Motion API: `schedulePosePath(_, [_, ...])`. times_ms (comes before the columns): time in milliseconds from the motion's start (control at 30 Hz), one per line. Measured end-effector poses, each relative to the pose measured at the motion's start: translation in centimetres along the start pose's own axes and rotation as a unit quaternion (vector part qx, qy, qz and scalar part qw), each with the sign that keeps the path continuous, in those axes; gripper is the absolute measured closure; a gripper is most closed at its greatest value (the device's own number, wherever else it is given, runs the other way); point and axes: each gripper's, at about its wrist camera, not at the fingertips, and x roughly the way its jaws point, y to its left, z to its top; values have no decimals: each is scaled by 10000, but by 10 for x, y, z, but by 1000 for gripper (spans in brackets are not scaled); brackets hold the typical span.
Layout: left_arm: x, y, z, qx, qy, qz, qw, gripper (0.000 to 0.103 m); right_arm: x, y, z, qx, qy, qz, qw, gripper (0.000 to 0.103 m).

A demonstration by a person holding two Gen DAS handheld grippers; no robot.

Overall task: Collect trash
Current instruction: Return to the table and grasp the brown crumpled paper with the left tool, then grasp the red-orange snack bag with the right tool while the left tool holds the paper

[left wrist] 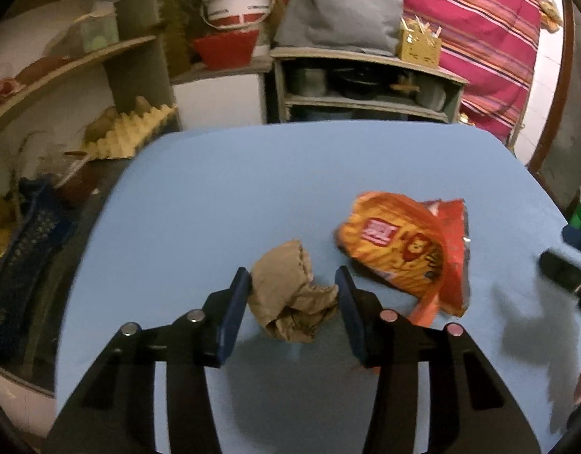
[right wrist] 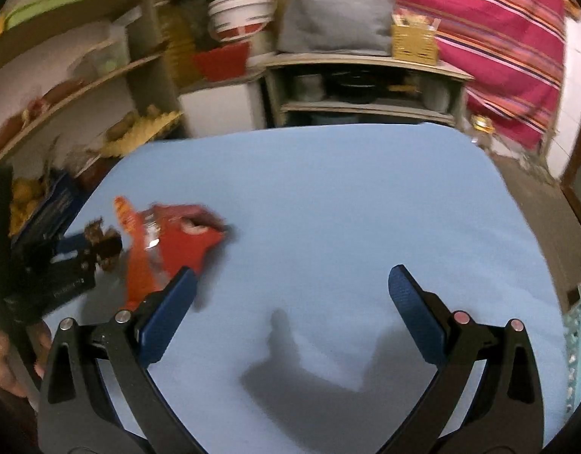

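Note:
A crumpled brown paper ball (left wrist: pixel 294 295) lies on the blue table (left wrist: pixel 252 196). My left gripper (left wrist: pixel 293 280) has its two blue pads on either side of the ball, touching or nearly touching it. An orange and red snack bag (left wrist: pixel 407 253) lies just right of it. In the right wrist view the bag (right wrist: pixel 169 246) is at the left, blurred, beside the left gripper's body (right wrist: pixel 59 265). My right gripper (right wrist: pixel 292 278) is wide open and empty over bare table.
Shelves (left wrist: pixel 63 72) with clutter stand behind and left of the table. A low cabinet (left wrist: pixel 366 87) with pots, a grey bag (left wrist: pixel 339 11) and a white bucket (left wrist: pixel 237 0) are at the back. A striped pink cloth (left wrist: pixel 479 30) hangs at back right.

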Motion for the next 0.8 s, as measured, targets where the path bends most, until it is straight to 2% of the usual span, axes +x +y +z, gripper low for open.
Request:
schedulePosePath(133, [-14,22,-2,-39,-143,250,9996,56,17,35,-5,-410,210,105,9989,5])
schedulePosePath(267, [-17,42,-7,-144,-129,352,9992,56,28,58,-10,-834,237,-134,9961,13])
schedulePosePath(333, [-17,50,-10,-207,-91,370,9991,56,35,61,-10,-880,252,-188,9956,23])
schedulePosePath(467, [-22,63,-12,-380,-99,341,9986,56,47,67,-5,-789,302,-11,9964,39])
schedulePosePath(500, [-23,64,-11,-404,-115,338,9985,56,49,70,-4,-839,287,13,9961,50])
schedulePosePath(533, [-26,66,-11,-431,-141,340,9984,56,50,72,-4,-882,282,45,9957,66])
schedulePosePath(567, [-28,68,-9,-455,-166,333,9983,56,51,74,-3,-950,285,102,9950,77])
schedulePosePath(600, [-29,68,-9,-465,-183,330,9982,56,50,76,-3,-1007,267,113,9945,94])
schedulePosePath(633, [-30,68,-8,-471,-197,324,9982,56,50,77,-2,-1047,234,97,9942,97])
schedulePosePath(800, [-33,65,-6,-473,-234,310,9981,56,33,68,2,-1048,96,243,9941,100])
